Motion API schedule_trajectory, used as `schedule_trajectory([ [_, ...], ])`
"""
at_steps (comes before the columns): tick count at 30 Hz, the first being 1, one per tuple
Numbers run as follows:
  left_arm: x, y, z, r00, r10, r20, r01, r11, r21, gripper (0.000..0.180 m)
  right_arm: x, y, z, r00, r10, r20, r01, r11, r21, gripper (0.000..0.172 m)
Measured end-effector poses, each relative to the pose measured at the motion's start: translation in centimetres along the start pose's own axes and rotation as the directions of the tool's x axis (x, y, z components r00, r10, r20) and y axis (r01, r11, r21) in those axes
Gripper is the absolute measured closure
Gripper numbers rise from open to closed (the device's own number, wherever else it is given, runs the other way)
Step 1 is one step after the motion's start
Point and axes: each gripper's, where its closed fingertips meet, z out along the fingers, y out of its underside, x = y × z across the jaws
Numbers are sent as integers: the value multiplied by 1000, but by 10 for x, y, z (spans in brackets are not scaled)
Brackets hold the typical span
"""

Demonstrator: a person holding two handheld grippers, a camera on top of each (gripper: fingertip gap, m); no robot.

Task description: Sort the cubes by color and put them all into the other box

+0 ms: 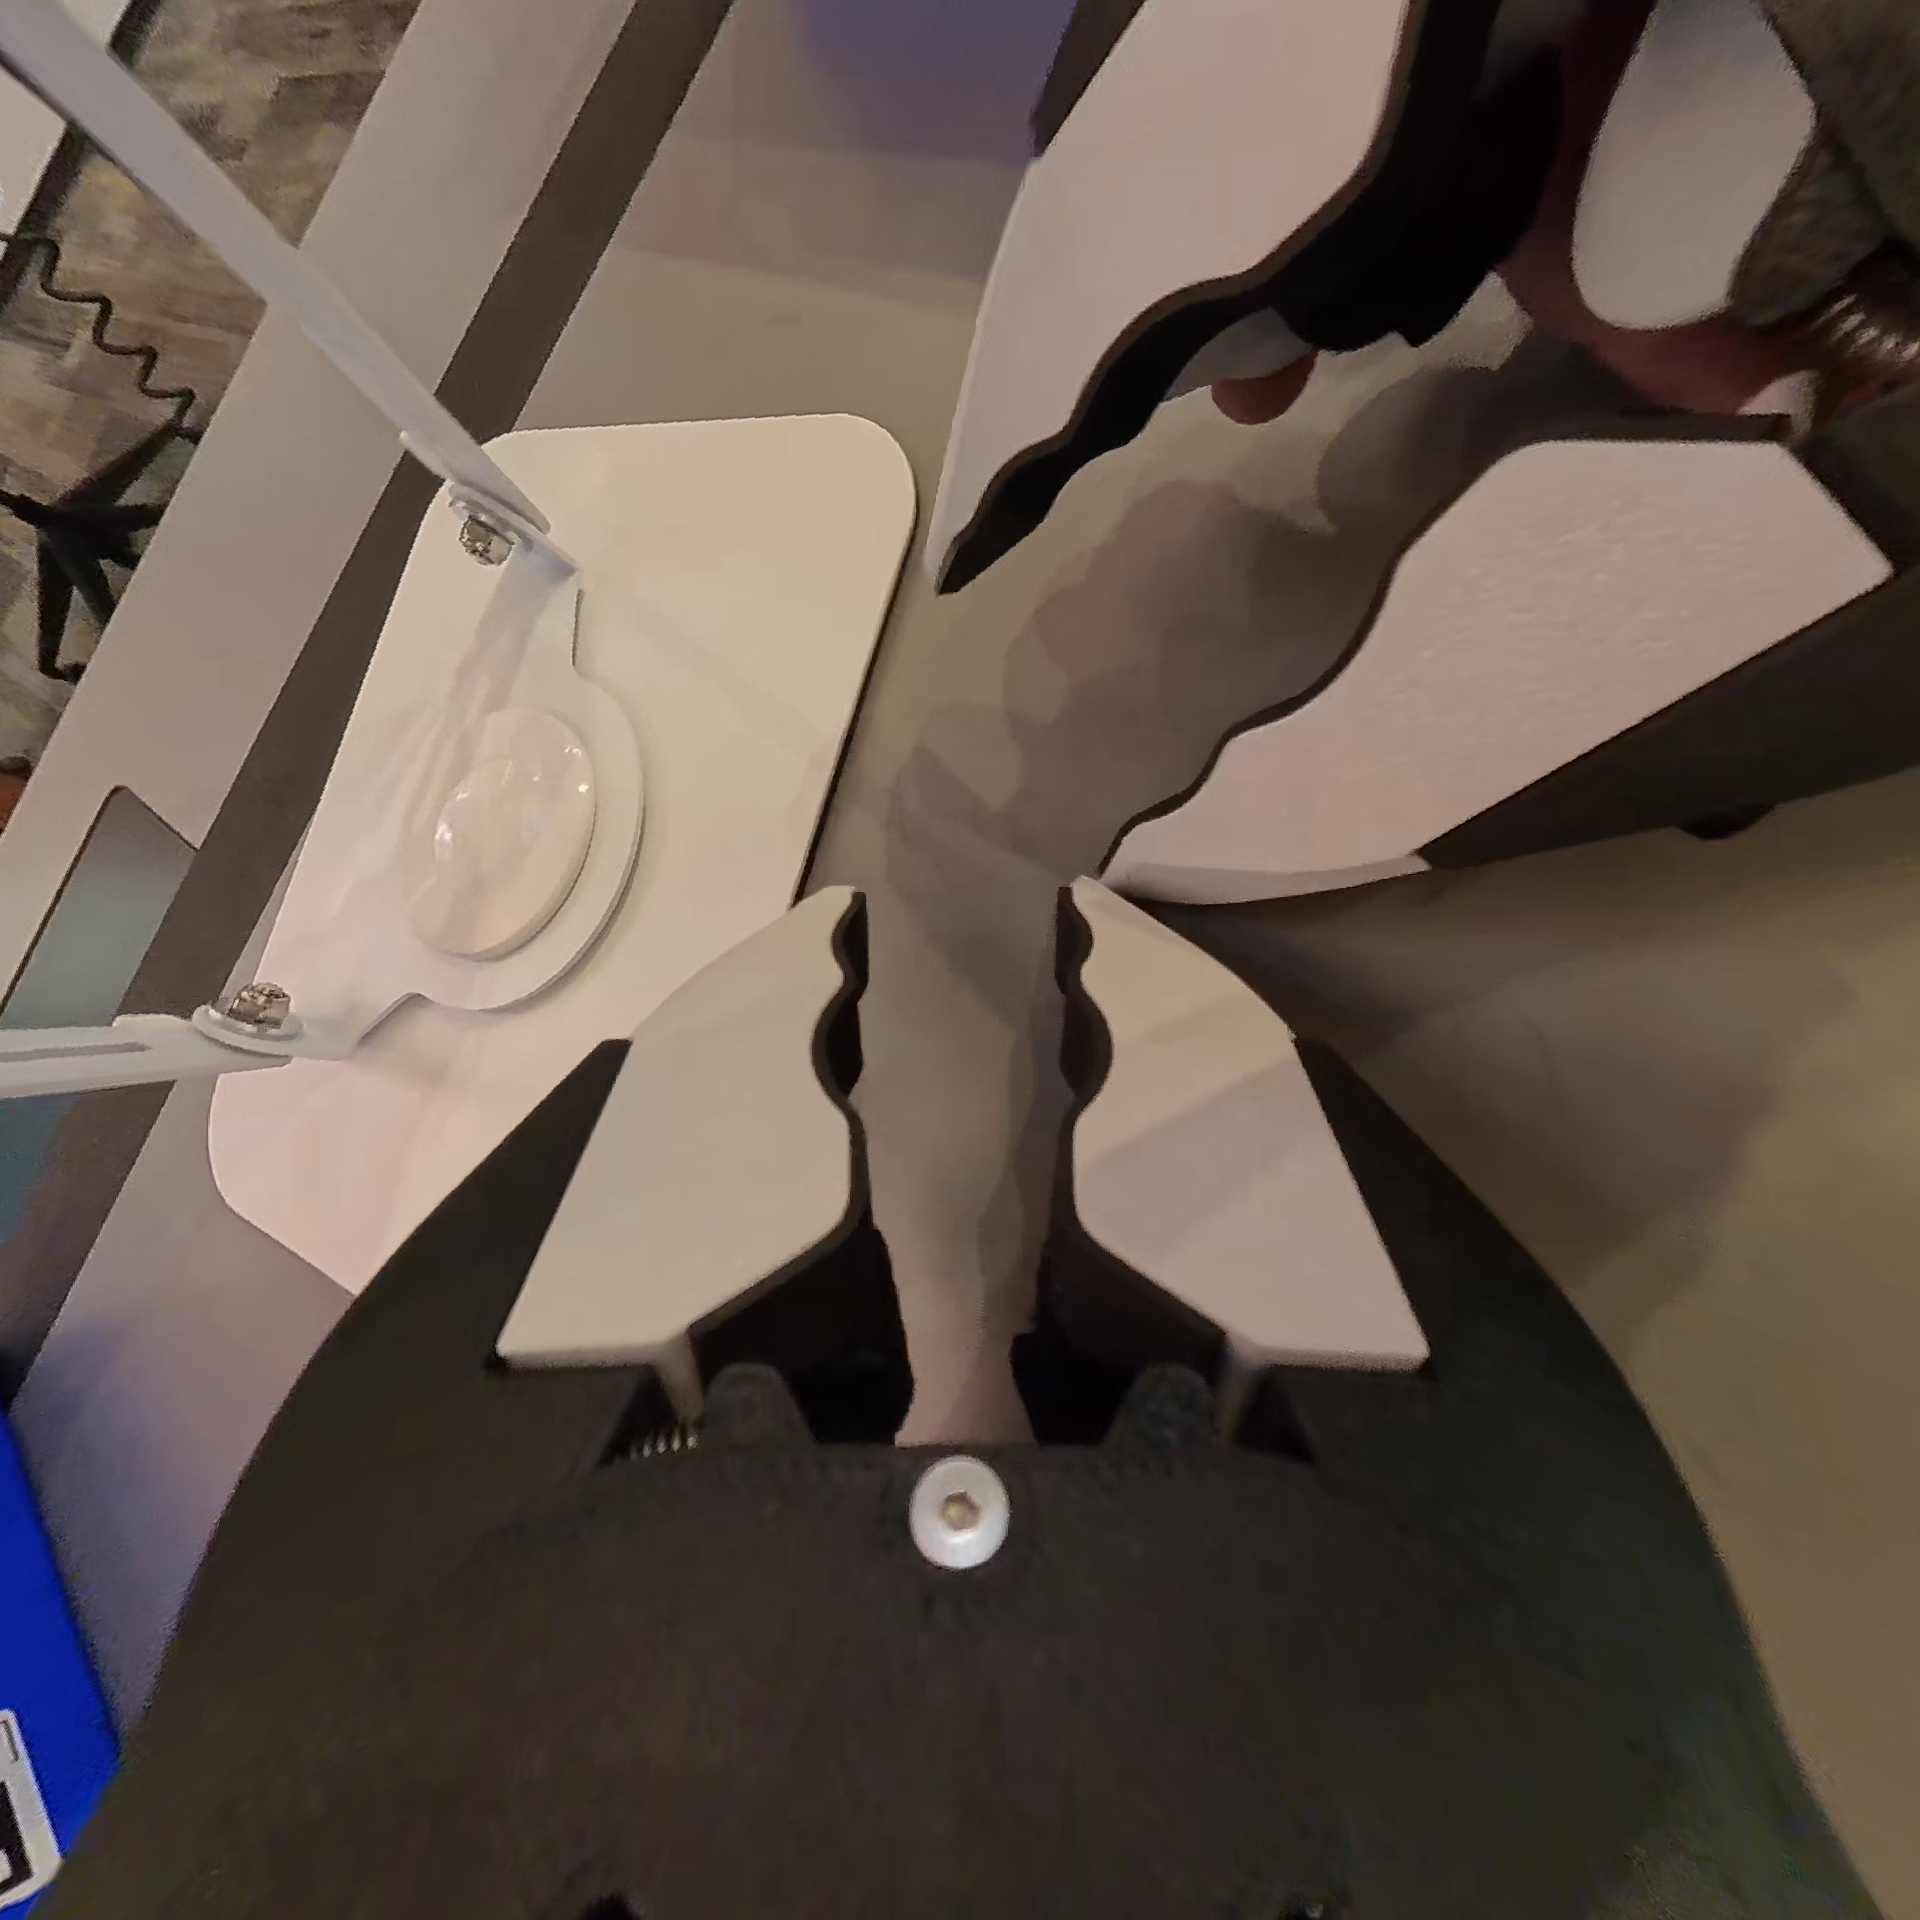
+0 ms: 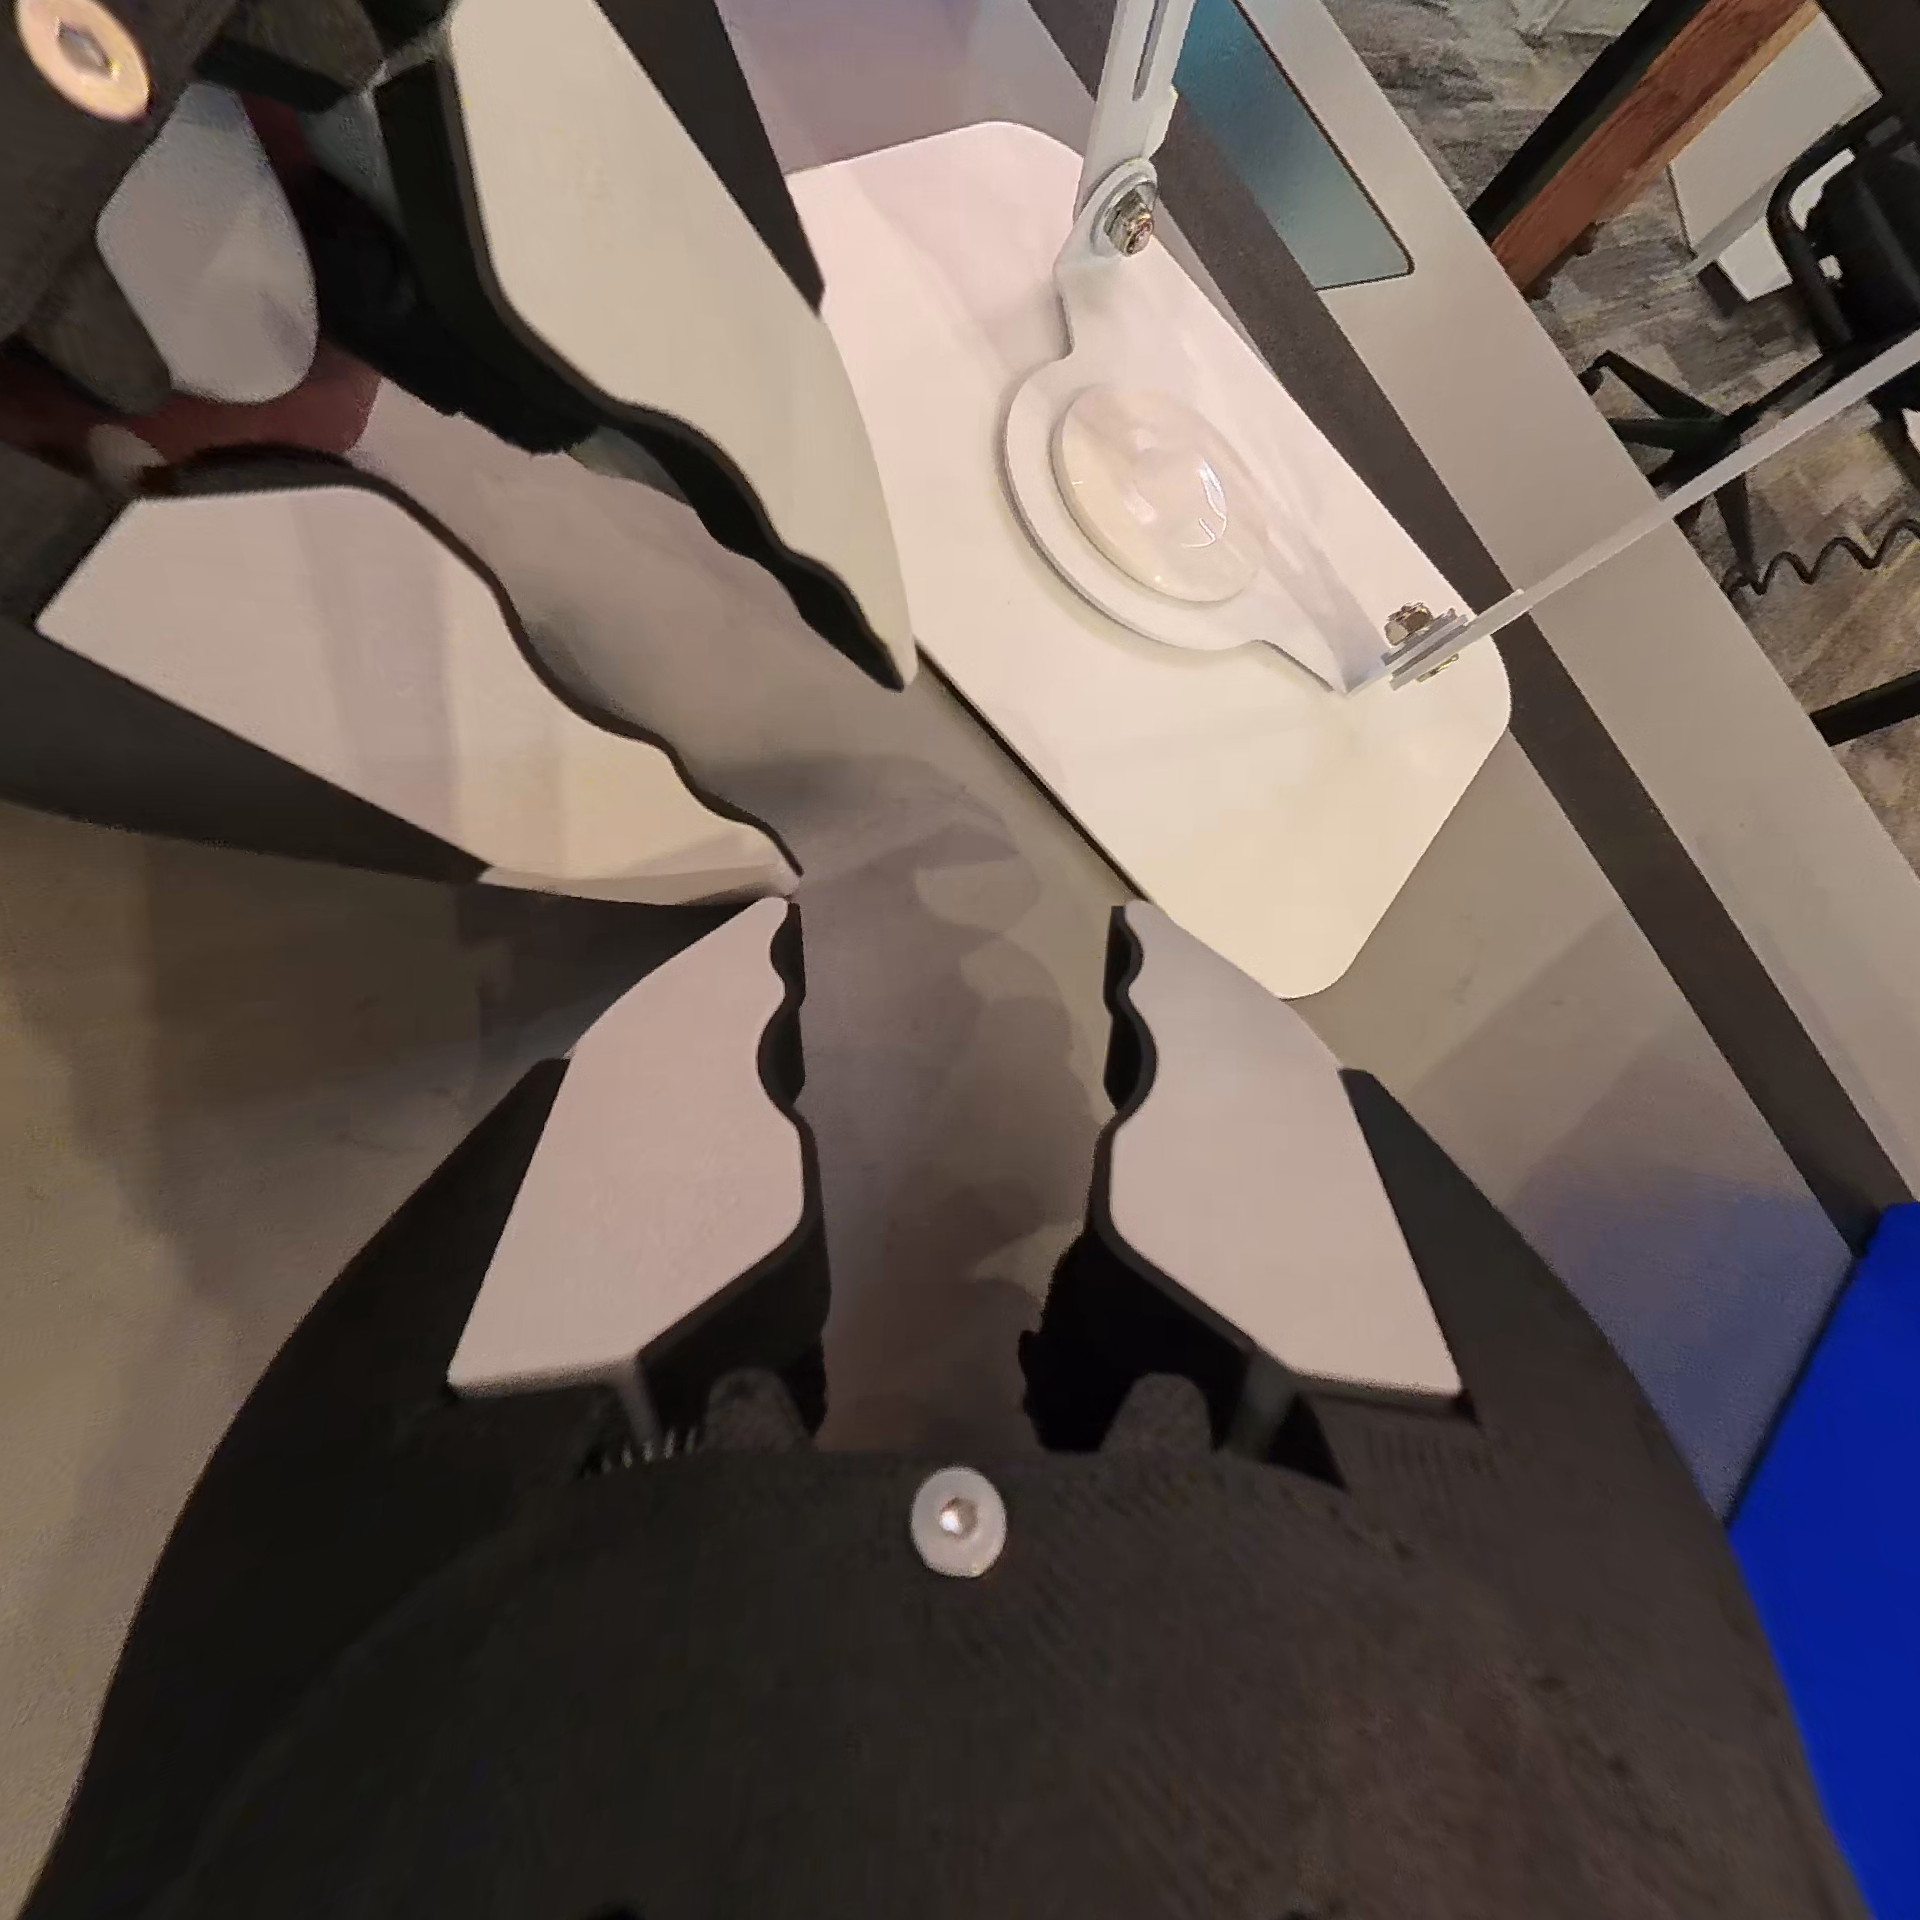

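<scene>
grey table fills both wrist views, bare where the grippers point. beyond its far edge, patterned carpet with dark chair legs.

white base plate lies flat on the table, rounded corners, a raised round pad at its middle and two thin white struts bolted on. in the right wrist view the same plate sits ahead and to the right.

blue box shows only as a corner at the lower right of the right wrist view, and as a blue edge at the lower left of the left wrist view. no cubes visible in either view; cannot tell where they are.

left gripper: jaws part open, narrow gap, only table between the fingers, nothing gripped. right gripper: jaws open somewhat wider, also nothing gripped.

the two grippers face each other low over the table, fingertips nearly touching at one corner.
</scene>
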Motion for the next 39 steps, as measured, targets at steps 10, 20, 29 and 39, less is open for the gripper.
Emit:
schedule_trajectory([
  [10, 6, -1, 2, 998, 56, -3, -56, 998, 0, 161, -3, 0, 0, 1000, -16, 11, 16, 1000, 5, 120],
  [20, 7, -1, 2, 998, 58, -7, -58, 998, 3, 162, -3, -1, -1, 1000, -23, 8, 22, 1000, 9, 119],
  [29, 7, -1, 2, 999, 44, -22, -44, 999, 3, 164, -5, -1, -1, 999, -41, 15, 40, 999, 16, 121],
  [39, 8, -2, 3, 999, 39, -28, -39, 999, 0, 165, -5, -1, -2, 999, -43, 13, 43, 999, 20, 119],
])
